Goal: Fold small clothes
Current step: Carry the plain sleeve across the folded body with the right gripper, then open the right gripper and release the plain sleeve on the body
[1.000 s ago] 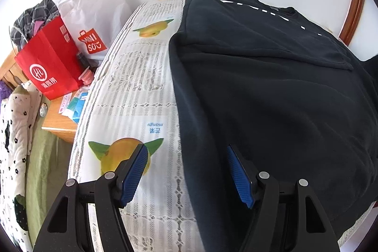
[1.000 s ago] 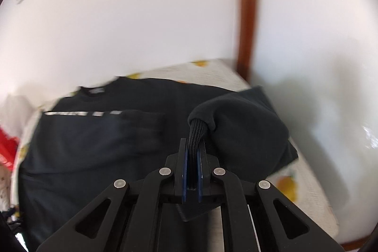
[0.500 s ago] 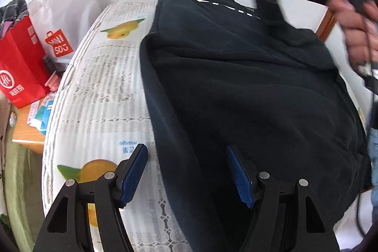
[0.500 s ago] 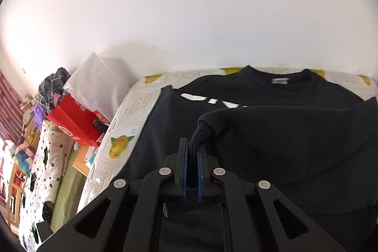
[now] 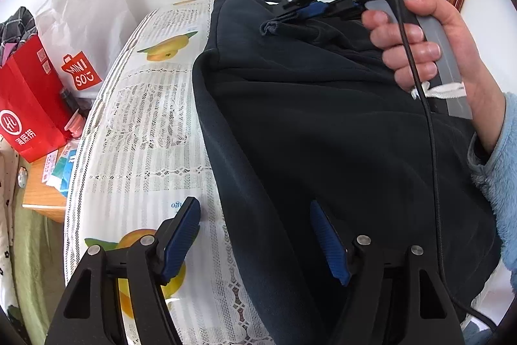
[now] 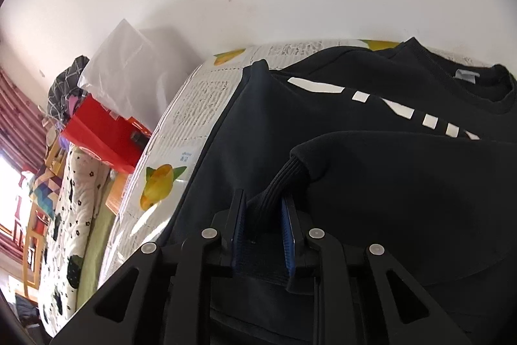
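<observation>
A black sweatshirt point(image 5: 323, 125) lies spread on a table under a printed tablecloth point(image 5: 145, 125) with a fruit pattern; the garment covers the right and middle of the surface, leaving a strip of cloth bare on the left. In the right wrist view its neckline and label lie at the far right, with a broken white stripe across the chest.

The left gripper point(image 5: 255, 235) points steeply down at the near edge of the table. Its jaws stand wide apart: the left pad hangs over bare tablecloth, the right pad over the sweatshirt, with the garment's left edge running between them. Nothing is pinched.

The right gripper point(image 6: 263, 231) is carried by a hand point(image 5: 433, 44) wrapped round its grey handle, fingers curled toward the camera, wrist in a light blue fleece sleeve point(image 5: 497, 177). It reaches over the far part of the garment, angled downward. Its jaws have just been opening, and the ribbed sleeve cuff point(image 6: 281, 183) sits between the blue pads; the left pad appears to stand off the rib (the right side is too close to judge), so the grip looks released.

Left of the table stand a red paper bag point(image 5: 29, 105) and a white Miniso bag point(image 5: 84, 31).
</observation>
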A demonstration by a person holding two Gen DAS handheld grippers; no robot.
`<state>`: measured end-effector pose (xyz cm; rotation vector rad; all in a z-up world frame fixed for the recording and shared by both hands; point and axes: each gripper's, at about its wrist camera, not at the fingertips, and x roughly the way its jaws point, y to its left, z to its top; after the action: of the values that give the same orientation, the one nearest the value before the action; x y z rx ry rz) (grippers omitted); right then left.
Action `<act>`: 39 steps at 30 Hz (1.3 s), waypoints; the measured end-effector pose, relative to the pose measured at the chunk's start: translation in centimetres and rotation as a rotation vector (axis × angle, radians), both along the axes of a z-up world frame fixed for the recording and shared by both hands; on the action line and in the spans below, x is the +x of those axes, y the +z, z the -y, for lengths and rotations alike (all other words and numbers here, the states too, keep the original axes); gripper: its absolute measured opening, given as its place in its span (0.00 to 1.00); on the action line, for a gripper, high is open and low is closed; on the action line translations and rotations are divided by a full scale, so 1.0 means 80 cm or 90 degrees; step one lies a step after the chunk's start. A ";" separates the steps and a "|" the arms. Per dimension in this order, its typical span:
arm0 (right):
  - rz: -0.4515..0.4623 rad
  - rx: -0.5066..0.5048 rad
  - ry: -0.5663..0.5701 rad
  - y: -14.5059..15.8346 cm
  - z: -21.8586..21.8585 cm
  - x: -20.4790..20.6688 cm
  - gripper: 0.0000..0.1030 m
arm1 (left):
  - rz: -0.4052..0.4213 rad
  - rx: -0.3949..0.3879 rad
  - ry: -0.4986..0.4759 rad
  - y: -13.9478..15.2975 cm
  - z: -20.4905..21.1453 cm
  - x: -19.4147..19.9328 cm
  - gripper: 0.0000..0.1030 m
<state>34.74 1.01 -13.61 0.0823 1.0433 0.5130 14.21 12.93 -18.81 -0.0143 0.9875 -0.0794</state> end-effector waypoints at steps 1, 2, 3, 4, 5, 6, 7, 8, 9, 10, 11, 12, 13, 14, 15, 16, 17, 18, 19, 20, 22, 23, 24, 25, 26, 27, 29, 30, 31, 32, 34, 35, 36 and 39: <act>0.027 -0.012 -0.002 0.005 0.005 -0.004 0.26 | 0.001 0.000 0.000 0.000 0.001 -0.001 0.67; 0.045 -0.021 -0.006 0.008 0.009 -0.008 0.28 | 0.001 0.001 -0.001 0.000 0.001 0.000 0.67; 0.062 -0.034 -0.008 0.010 0.014 -0.012 0.31 | 0.001 0.002 0.000 0.000 0.001 -0.001 0.67; 0.071 -0.047 -0.007 0.009 0.018 -0.015 0.31 | 0.001 0.003 0.000 0.000 0.002 -0.001 0.67; 0.077 -0.053 -0.004 0.008 0.020 -0.018 0.31 | 0.001 0.003 0.000 0.001 0.002 -0.001 0.67; 0.088 -0.053 0.005 0.007 0.022 -0.022 0.31 | 0.000 0.004 0.000 0.001 0.003 -0.001 0.67; 0.099 -0.059 0.012 0.007 0.022 -0.026 0.31 | 0.000 0.003 0.001 0.002 0.003 -0.001 0.67; 0.108 -0.063 0.016 0.006 0.023 -0.030 0.31 | -0.002 0.003 0.003 0.001 0.002 0.000 0.67; 0.111 -0.054 0.016 0.007 0.026 -0.032 0.31 | -0.003 0.003 0.004 0.001 0.001 0.000 0.67; 0.108 -0.040 0.017 0.009 0.030 -0.034 0.31 | -0.005 0.004 0.005 0.001 0.000 -0.001 0.67; 0.107 -0.016 0.017 0.014 0.038 -0.036 0.31 | -0.005 0.005 0.006 0.001 -0.001 -0.002 0.67; 0.111 -0.002 0.014 0.018 0.042 -0.038 0.31 | -0.005 0.006 0.007 0.001 -0.002 -0.003 0.67; 0.115 -0.007 0.008 0.022 0.044 -0.040 0.31 | -0.005 0.006 0.008 0.001 -0.002 -0.004 0.68; 0.119 -0.027 0.002 0.025 0.043 -0.040 0.31 | -0.004 0.007 0.008 0.001 -0.003 -0.004 0.68; 0.127 -0.053 -0.003 0.026 0.042 -0.040 0.31 | -0.004 0.007 0.009 0.001 -0.002 -0.005 0.68; 0.134 -0.079 0.000 0.025 0.038 -0.039 0.31 | -0.004 0.007 0.010 0.000 -0.005 -0.003 0.68; 0.134 -0.113 0.009 0.020 0.030 -0.036 0.31 | -0.006 0.009 0.012 -0.001 -0.006 -0.002 0.68; 0.130 -0.134 0.019 0.014 0.024 -0.033 0.31 | -0.007 0.010 0.012 -0.001 -0.006 -0.001 0.68; 0.127 -0.146 0.029 0.007 0.017 -0.030 0.31 | -0.008 0.011 0.013 -0.001 -0.006 0.000 0.68; 0.125 -0.154 0.038 0.000 0.009 -0.027 0.31 | -0.009 0.011 0.014 -0.002 -0.006 0.000 0.68; 0.118 -0.164 0.058 -0.016 -0.008 -0.020 0.31 | -0.009 0.010 0.014 -0.001 -0.007 0.001 0.69; 0.113 -0.170 0.067 -0.023 -0.017 -0.018 0.31 | -0.009 0.010 0.014 -0.002 -0.007 0.002 0.69; 0.115 -0.177 0.069 -0.028 -0.023 -0.017 0.31 | -0.010 0.009 0.014 -0.002 -0.008 0.002 0.69; 0.123 -0.174 0.069 -0.027 -0.025 -0.017 0.33 | -0.010 0.010 0.015 -0.002 -0.008 0.003 0.69; 0.118 -0.166 0.070 -0.024 -0.024 -0.017 0.33 | -0.011 0.010 0.016 -0.003 -0.009 0.004 0.69; 0.100 -0.143 0.066 -0.019 -0.015 -0.015 0.33 | -0.010 0.009 0.018 -0.003 -0.009 0.004 0.69; 0.081 -0.095 0.054 -0.004 0.007 -0.021 0.33 | -0.009 0.009 0.020 -0.003 -0.009 0.003 0.69; 0.082 -0.088 0.042 0.007 0.022 -0.028 0.33 | -0.008 0.009 0.021 -0.004 -0.009 0.002 0.70; 0.092 -0.091 0.029 0.018 0.038 -0.036 0.34 | -0.008 0.008 0.022 -0.004 -0.009 0.002 0.70; 0.105 -0.101 0.018 0.029 0.054 -0.046 0.34 | -0.008 0.006 0.023 -0.004 -0.009 0.001 0.70; 0.134 -0.131 -0.010 0.050 0.096 -0.070 0.39 | -0.008 0.001 0.023 -0.004 -0.009 -0.002 0.70; 0.141 -0.141 -0.026 0.058 0.119 -0.083 0.41 | -0.008 -0.004 0.021 -0.003 -0.009 -0.004 0.70; 0.142 -0.147 -0.049 0.065 0.149 -0.098 0.43 | -0.008 -0.009 0.019 -0.003 -0.009 -0.008 0.69; 0.144 -0.166 -0.113 0.075 0.225 -0.139 0.43 | -0.007 -0.034 0.020 -0.002 -0.012 -0.019 0.68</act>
<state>23.66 -16.97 -7.58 -0.1117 0.8636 0.2161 12.68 13.89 -18.97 -0.0784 0.9949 -0.0767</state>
